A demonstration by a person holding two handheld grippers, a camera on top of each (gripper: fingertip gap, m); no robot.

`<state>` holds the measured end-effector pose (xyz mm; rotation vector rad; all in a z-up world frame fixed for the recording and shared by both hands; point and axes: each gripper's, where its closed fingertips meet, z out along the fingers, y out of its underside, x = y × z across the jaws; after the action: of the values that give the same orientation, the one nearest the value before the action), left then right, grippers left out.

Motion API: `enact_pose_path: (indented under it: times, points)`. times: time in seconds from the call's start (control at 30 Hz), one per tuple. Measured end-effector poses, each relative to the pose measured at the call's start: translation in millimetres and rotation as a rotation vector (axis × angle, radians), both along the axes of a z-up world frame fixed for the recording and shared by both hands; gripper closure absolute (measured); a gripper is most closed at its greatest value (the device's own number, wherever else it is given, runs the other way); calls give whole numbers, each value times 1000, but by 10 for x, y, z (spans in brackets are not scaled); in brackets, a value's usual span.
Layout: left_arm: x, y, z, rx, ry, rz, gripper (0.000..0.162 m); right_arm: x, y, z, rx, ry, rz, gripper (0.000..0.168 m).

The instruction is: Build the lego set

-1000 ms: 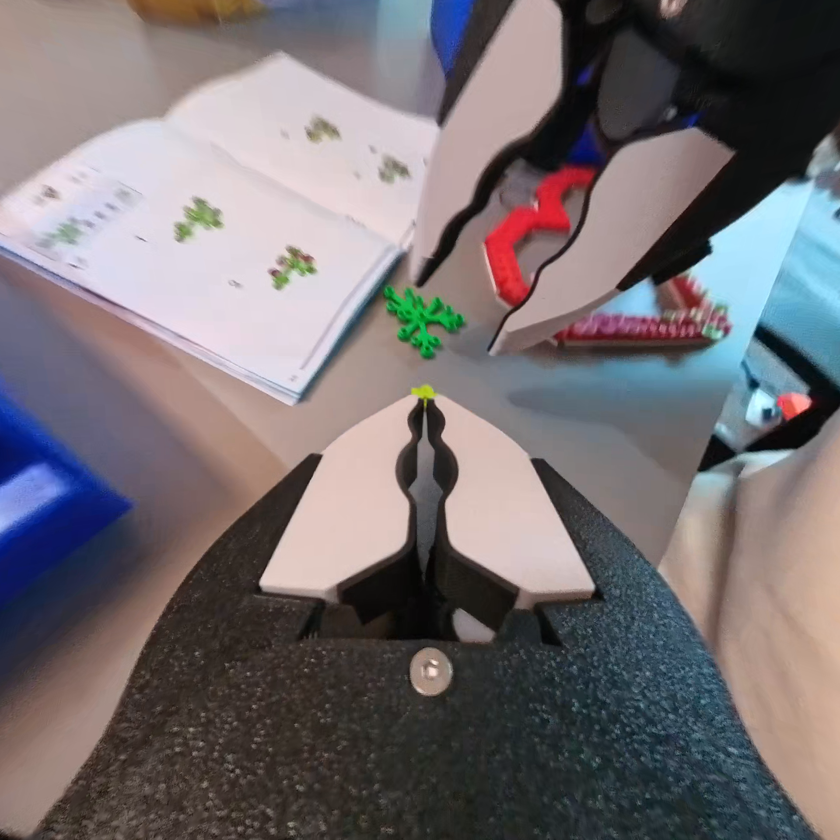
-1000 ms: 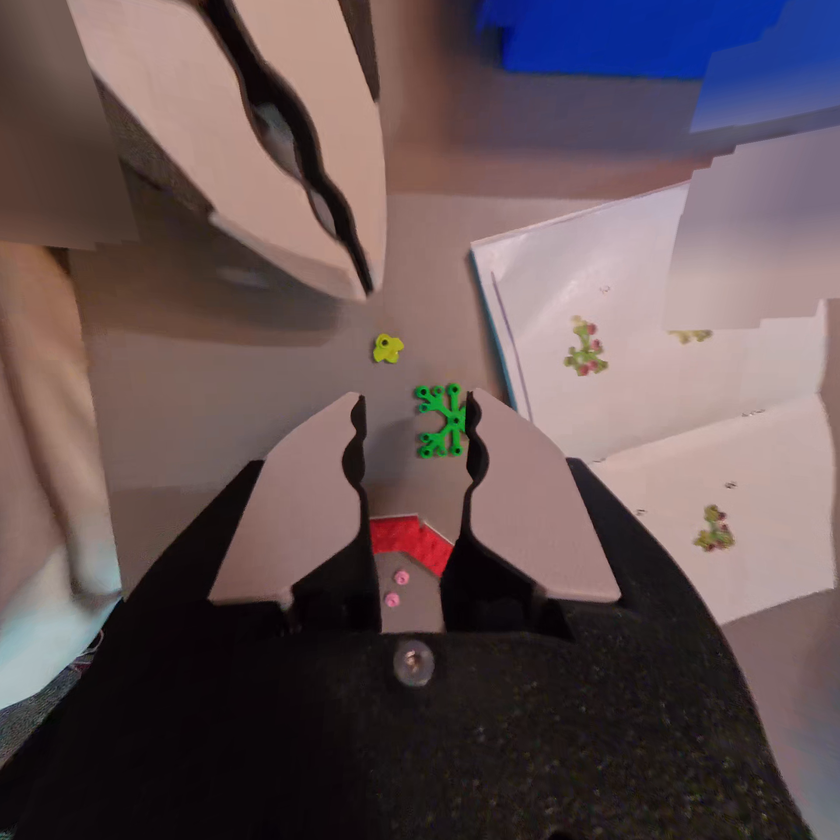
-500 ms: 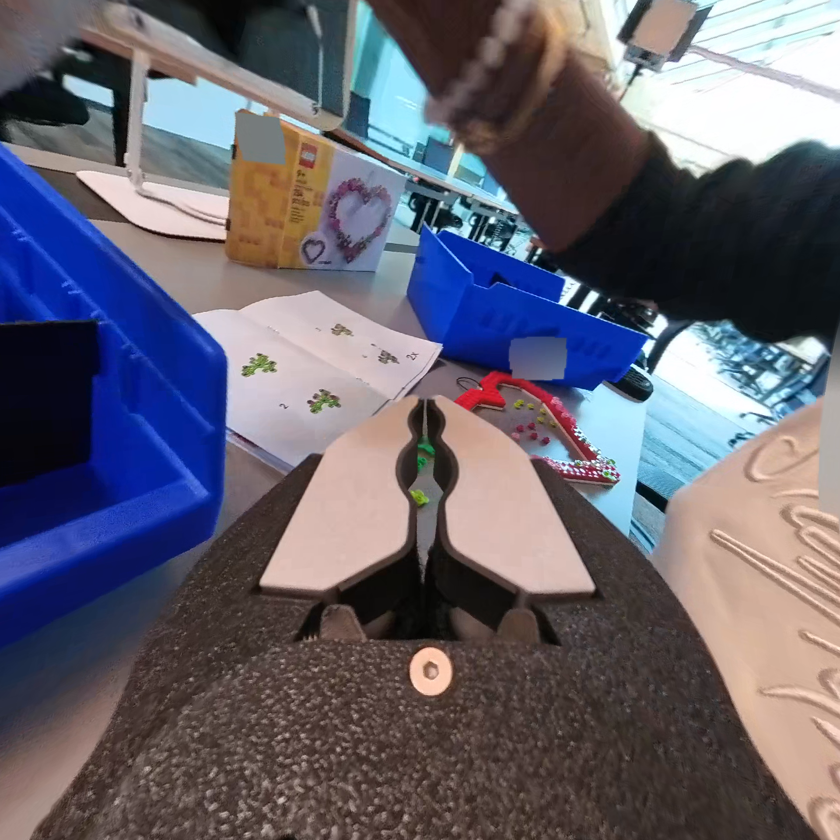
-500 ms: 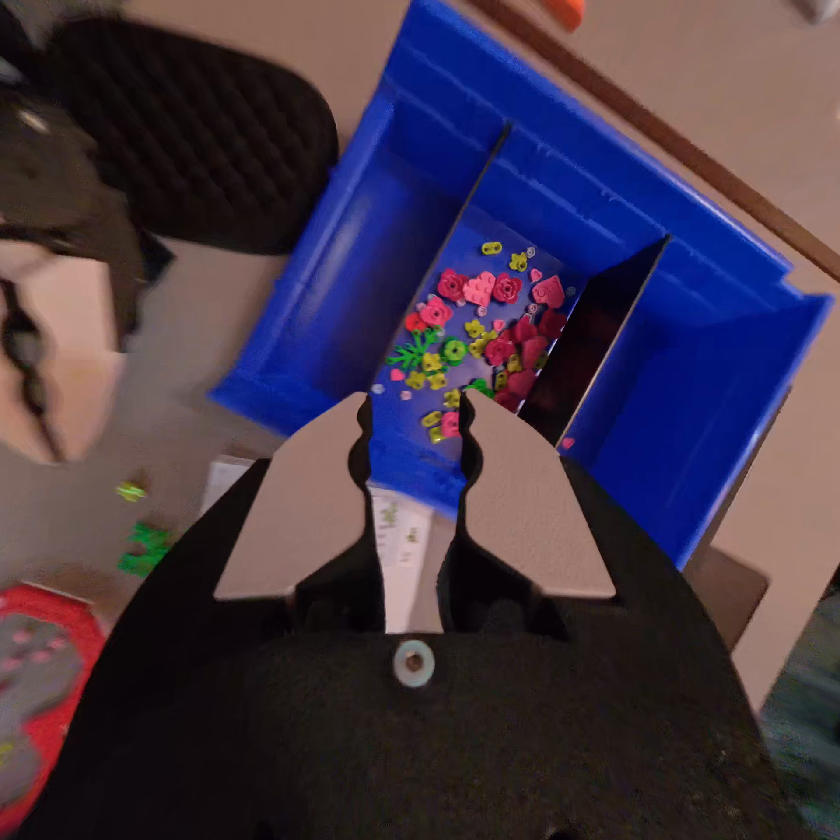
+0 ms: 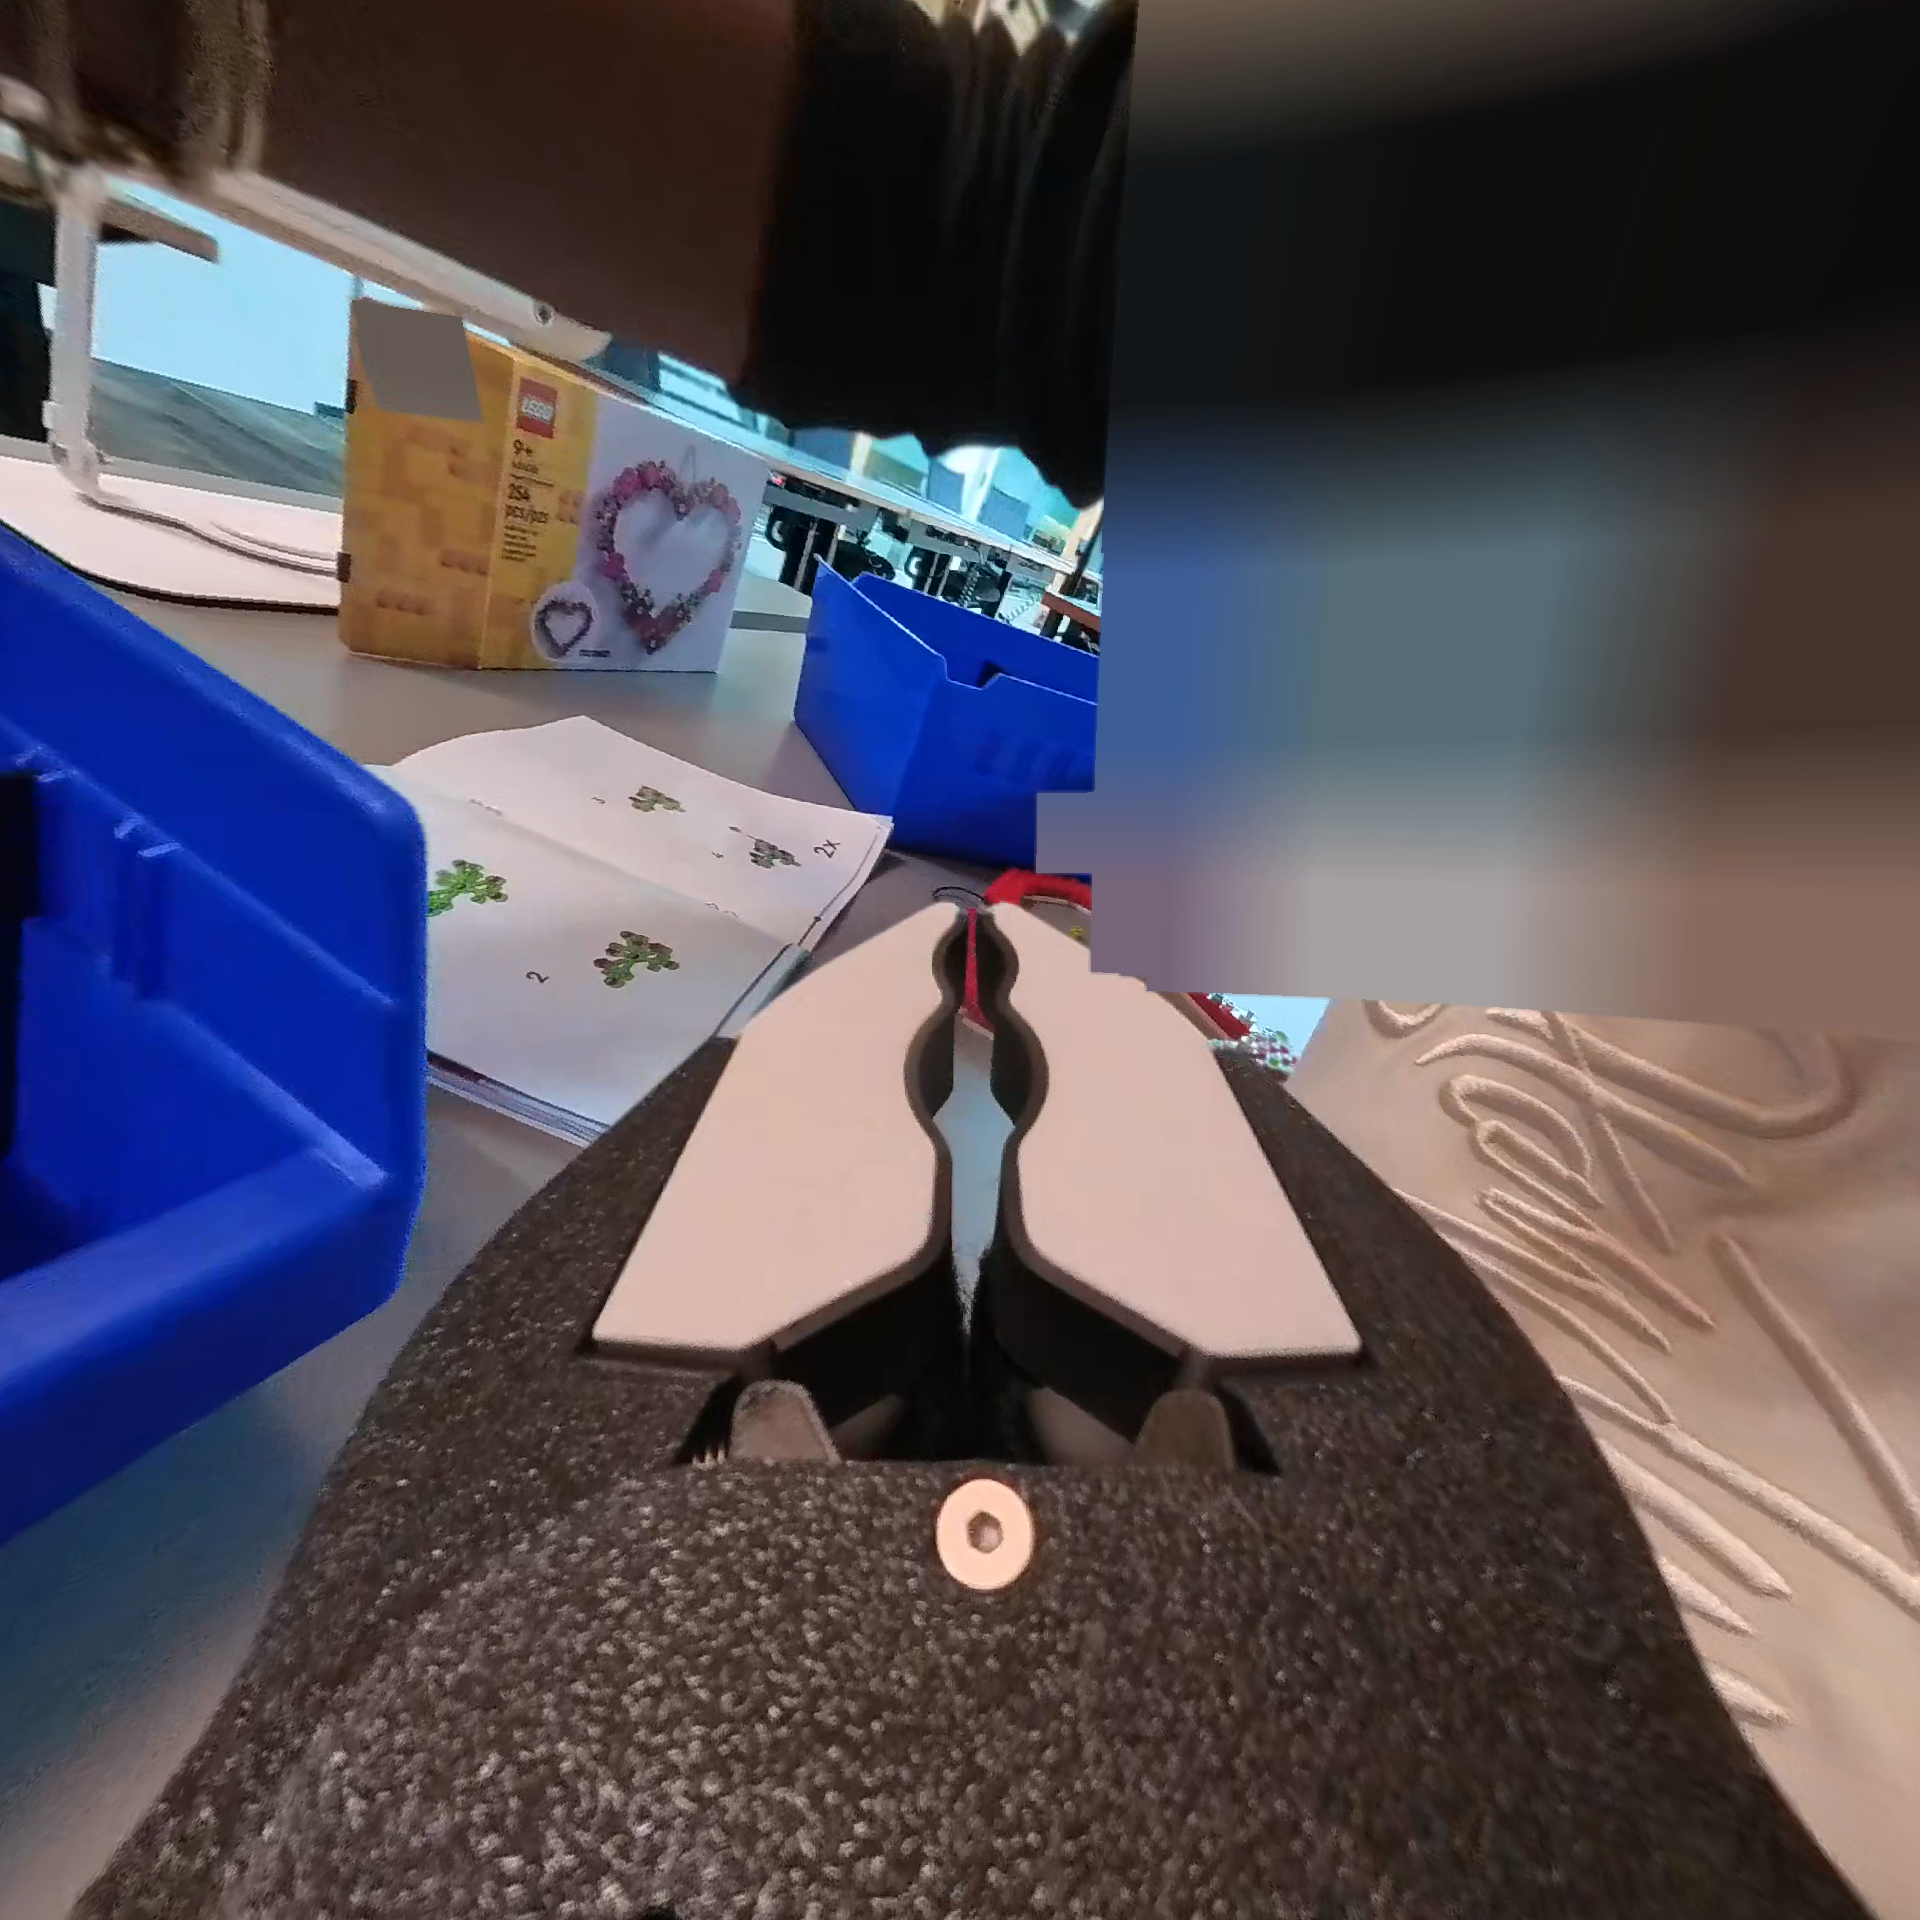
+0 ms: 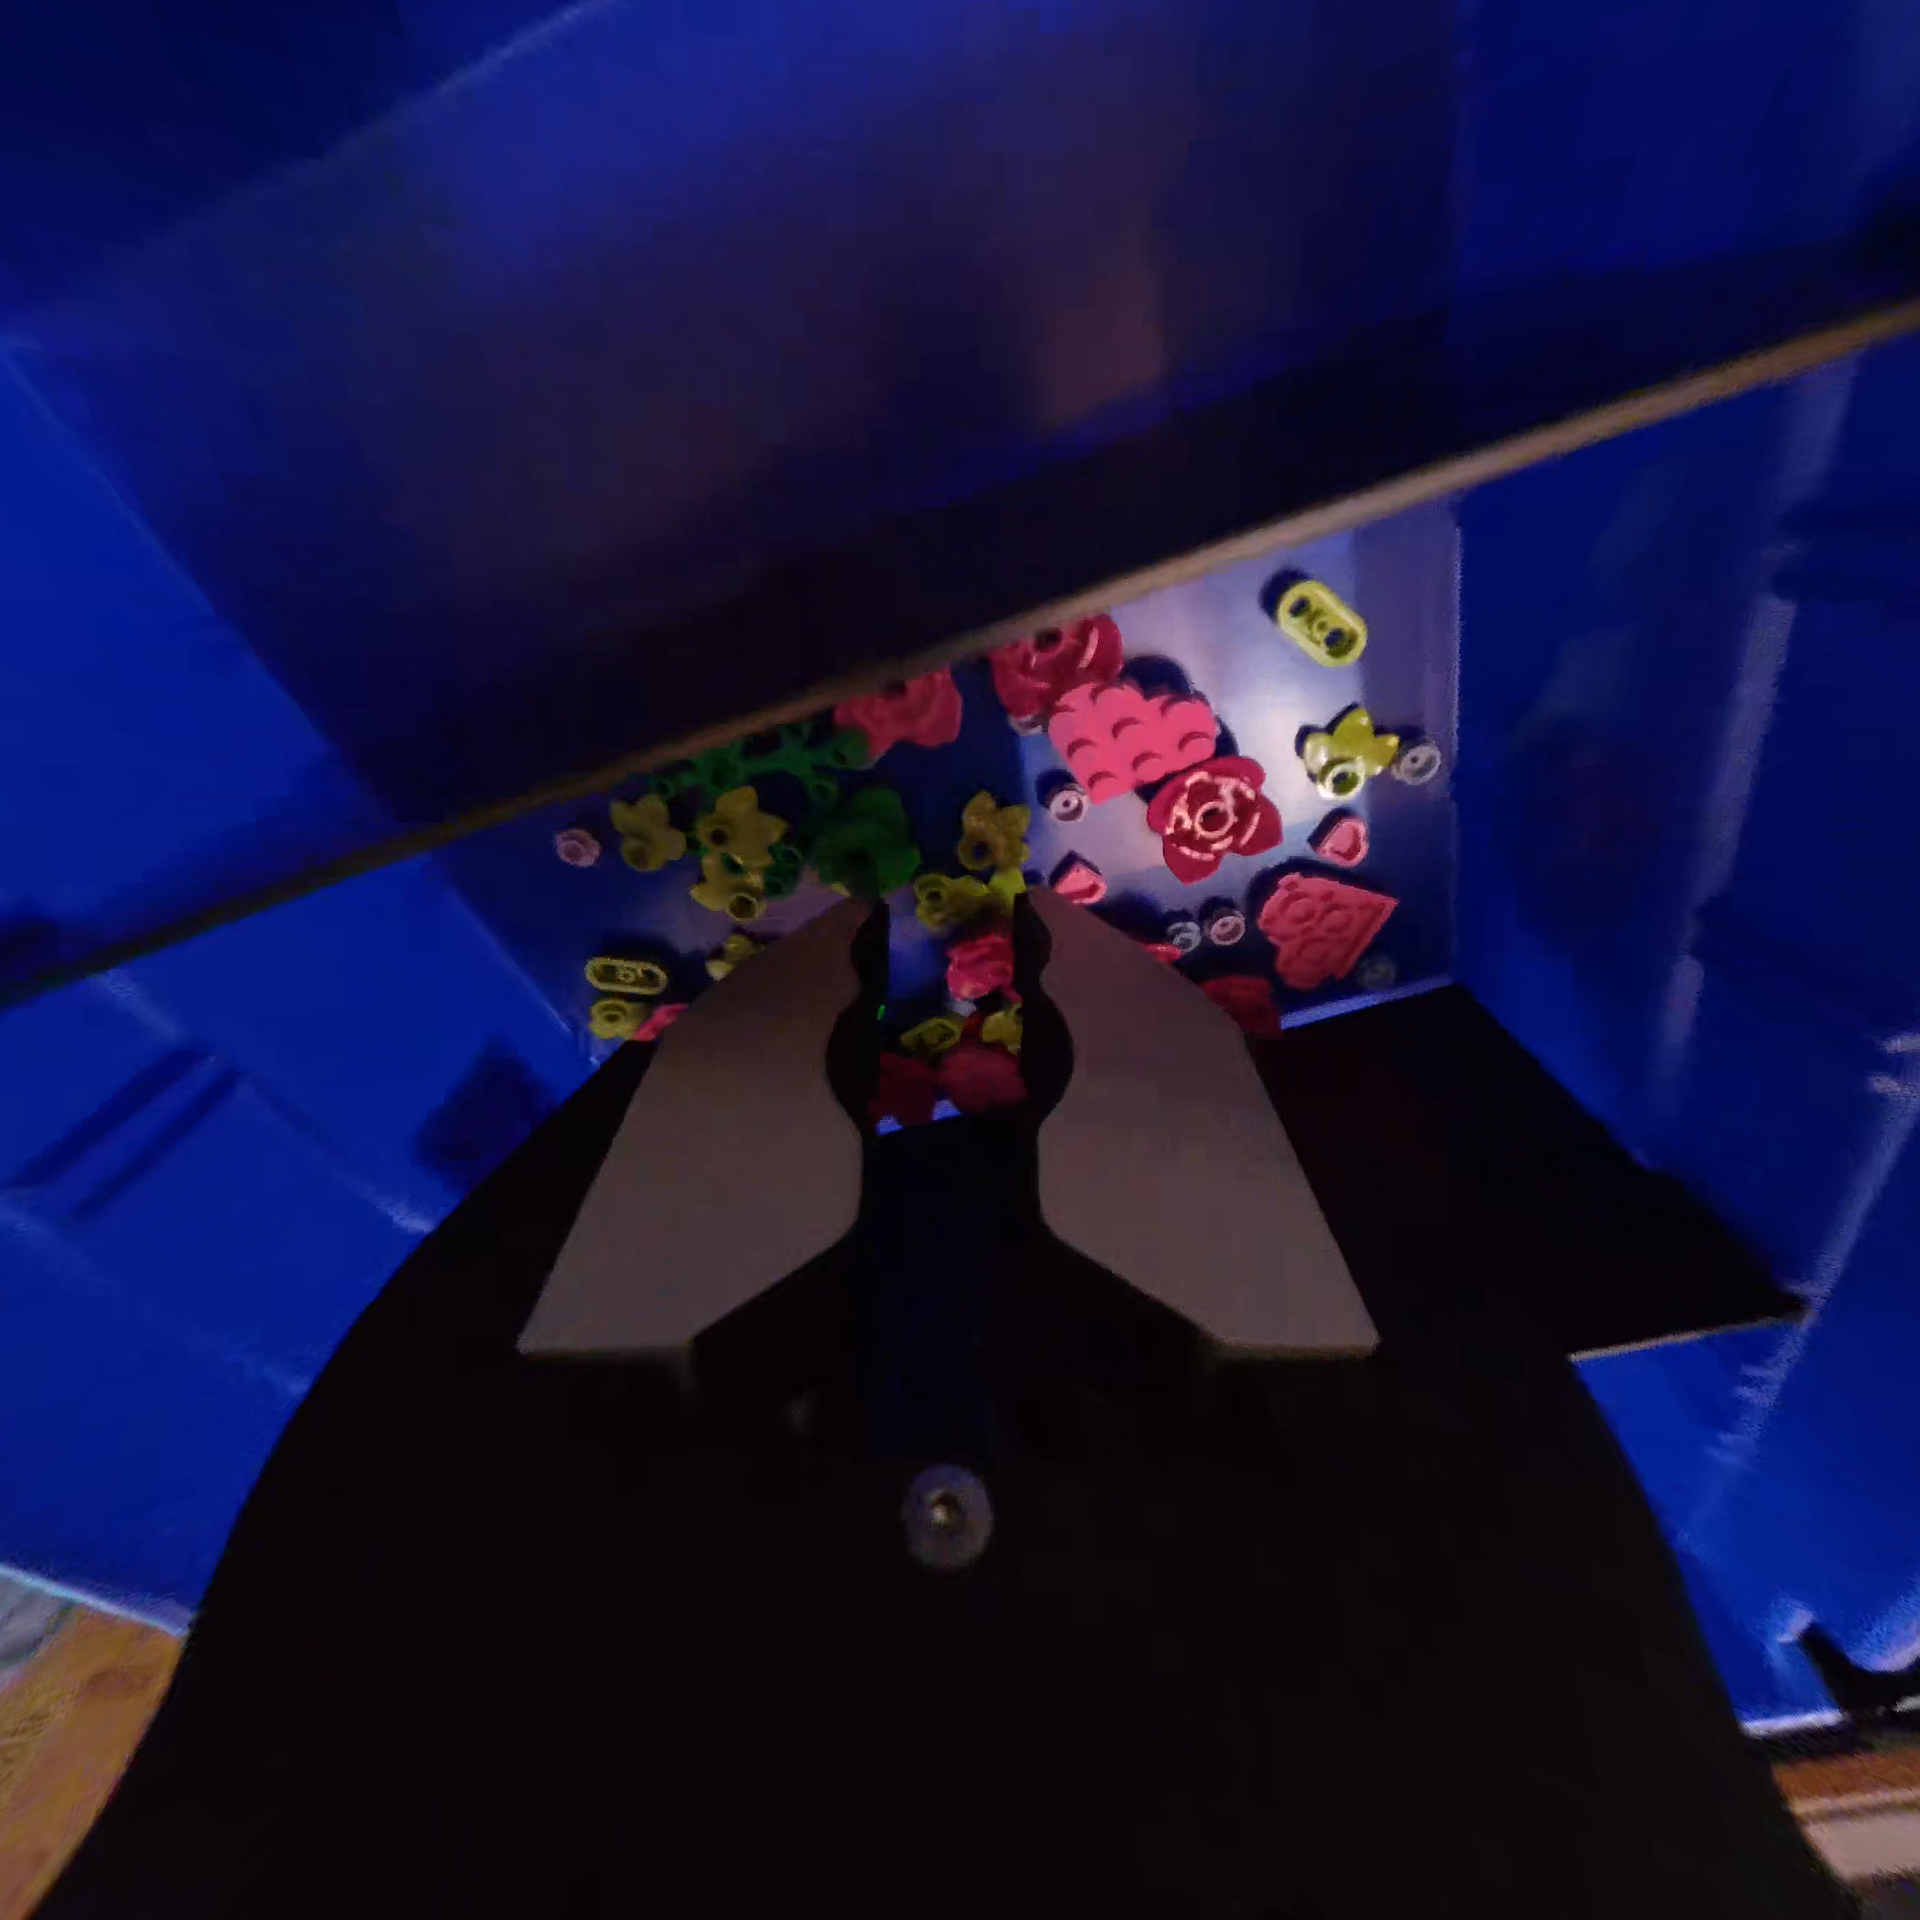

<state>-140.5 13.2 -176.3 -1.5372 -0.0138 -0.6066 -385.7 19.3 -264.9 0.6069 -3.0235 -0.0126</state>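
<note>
My right gripper (image 6: 948,914) is open and reaches down into the blue bin (image 6: 312,1039), just above loose pieces. A small red flower (image 6: 977,961) lies between its fingertips, untouched as far as I can tell. Around it lie lime flowers (image 6: 738,831), a green leaf piece (image 6: 862,836), a red rose (image 6: 1210,816) and a pink heart plate (image 6: 1132,732). My left gripper (image 5: 971,916) is shut and holds nothing visible, low over the table. Beyond its tips, part of the red heart frame (image 5: 1039,888) shows. The open instruction booklet (image 5: 623,894) lies to the left.
Black dividers (image 6: 727,644) cross the bin close above and right of my right gripper. In the left wrist view a blue bin (image 5: 208,987) stands close at left, another blue bin (image 5: 935,707) and the yellow set box (image 5: 468,520) farther back. A person's arm (image 5: 623,156) passes overhead. Across from one pair of fingers to the other is roughly 25 cm.
My right gripper left the green leaf on the table, swung over the blue bin and dropped into its compartment. My left gripper tilted up from the table and now looks level.
</note>
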Motion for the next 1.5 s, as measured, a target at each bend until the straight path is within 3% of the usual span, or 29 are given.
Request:
enact_pose_path:
  times: [0.23, 0.4, 0.63, 0.73, 0.83, 0.93, 1.0, 1.1, 1.23, 1.37, 1.5]
  points:
    - [61, -15, 37, 17, 7, -26, 162, -51, -25, -69, 53, 29, 97, 138]
    - [65, -24, 40, 18, 0, -31, 162, -60, -13, -107, 24, 46, 118, 160]
    - [78, -10, 17, 5, 4, -36, 162, -79, 0, -44, -50, 45, 23, 161]
    - [59, -12, 22, 9, 13, -23, 162, -46, -102, 270, -216, 52, -66, 161]
    - [-15, -20, 49, 16, -3, 17, 162, 111, -172, 835, -424, 45, -225, 161]
    - [-174, -45, 56, -2, -6, 110, 162, 594, -146, 1374, -560, 20, -388, 162]
    - [-307, -63, 84, 0, -25, 193, 162, 1094, -96, 1516, -609, -24, -496, 161]
    - [-539, -103, 145, 26, -109, 335, 162, 1874, -7, 1285, -656, -130, -724, 162]
    - [-664, -165, 215, 61, -183, 408, 162, 2686, 72, 449, -613, -213, -946, 162]
    - [-553, -120, 223, 29, -88, 408, 161, 2967, 176, -81, -484, -67, -956, 161]
    - [-426, -84, 259, 31, -5, 376, 161, 2951, 122, -125, -512, 20, -904, 153]
